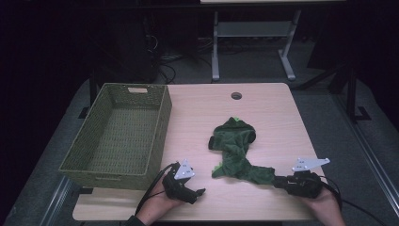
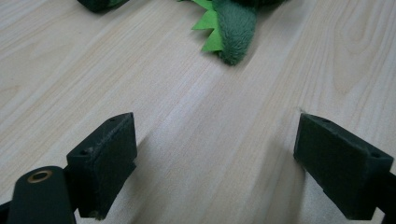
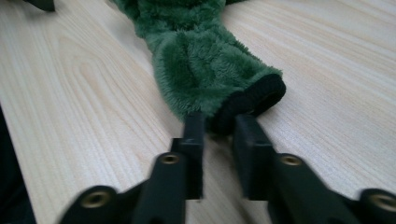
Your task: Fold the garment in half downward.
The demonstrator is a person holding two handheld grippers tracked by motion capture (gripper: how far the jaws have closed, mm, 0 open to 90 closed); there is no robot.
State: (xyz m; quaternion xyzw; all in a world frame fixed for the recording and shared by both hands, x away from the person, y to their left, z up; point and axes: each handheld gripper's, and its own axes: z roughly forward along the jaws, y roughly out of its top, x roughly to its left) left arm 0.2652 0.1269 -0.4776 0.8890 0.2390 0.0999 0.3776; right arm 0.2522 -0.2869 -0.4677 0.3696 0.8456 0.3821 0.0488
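From the high view, the green plush garment (image 1: pixel 237 153) lies crumpled on the desk (image 1: pixel 277 117) right of the woven basket (image 1: pixel 120 134), with one sleeve stretched toward the right tool (image 1: pixel 278 181); the left tool (image 1: pixel 200 192) rests near the basket's front corner, apart from the cloth. The risk I judge here is a thin grip: if only the cuff edge is caught, a lift could let the plush slide out, or the trailing bulk could drag and snag on the basket rim. In the left gripper view, the left tool (image 2: pixel 215 154) stands wide with bare desk between its jaws, holding nothing, and a spiked green end of the garment (image 2: pixel 231 32) lies well ahead. In the right gripper view, the right tool (image 3: pixel 219 126) is drawn narrow, its jaws pinching the black cuff (image 3: pixel 254 100) at the sleeve's end, which lies flat on the desk.
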